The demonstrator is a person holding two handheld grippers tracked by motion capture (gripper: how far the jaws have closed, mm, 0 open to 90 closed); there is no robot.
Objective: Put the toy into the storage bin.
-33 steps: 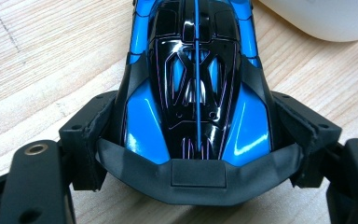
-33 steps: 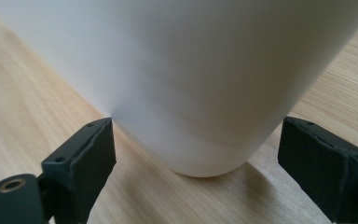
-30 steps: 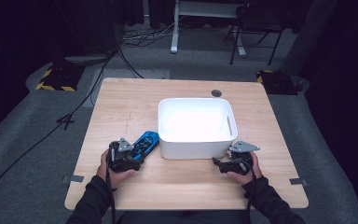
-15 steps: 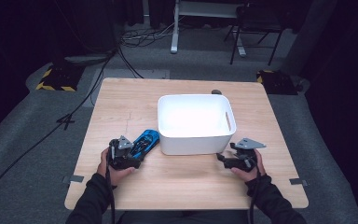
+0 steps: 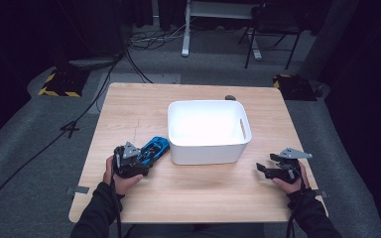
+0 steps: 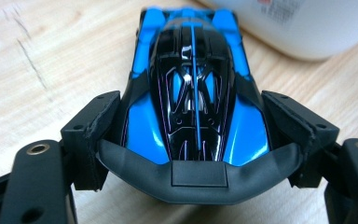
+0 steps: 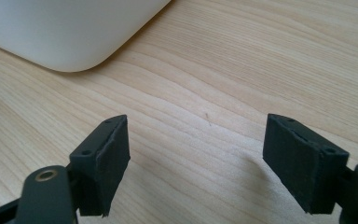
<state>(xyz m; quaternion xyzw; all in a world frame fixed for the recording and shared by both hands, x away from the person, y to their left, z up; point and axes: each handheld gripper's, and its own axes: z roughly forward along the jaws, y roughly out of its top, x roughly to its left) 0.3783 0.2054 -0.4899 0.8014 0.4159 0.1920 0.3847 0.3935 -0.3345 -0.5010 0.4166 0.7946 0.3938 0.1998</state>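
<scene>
The left gripper (image 6: 193,140) holds the blue toy car (image 6: 193,84) by its sides. The car's long axis points far-right, toward the white bin (image 5: 208,148) just beside it. The right gripper (image 7: 196,158) is wide and empty, its jaws having just closed slightly.

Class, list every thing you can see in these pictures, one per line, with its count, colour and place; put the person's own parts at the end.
toy car: one, blue and black, on the table left of the tub, held at its sides.
tub: one, white, middle of the table, nothing visible inside.
table: one, light wood, under everything.
small dark object: one, at the table's far edge; too small to tell.
cables: several, black, on the grey floor at left.
chair: one, dark, beyond the table.
left tool: one, black, shut on the toy car.
right tool: one, black, open above bare wood at right.
hands: two, each holding a tool.
</scene>
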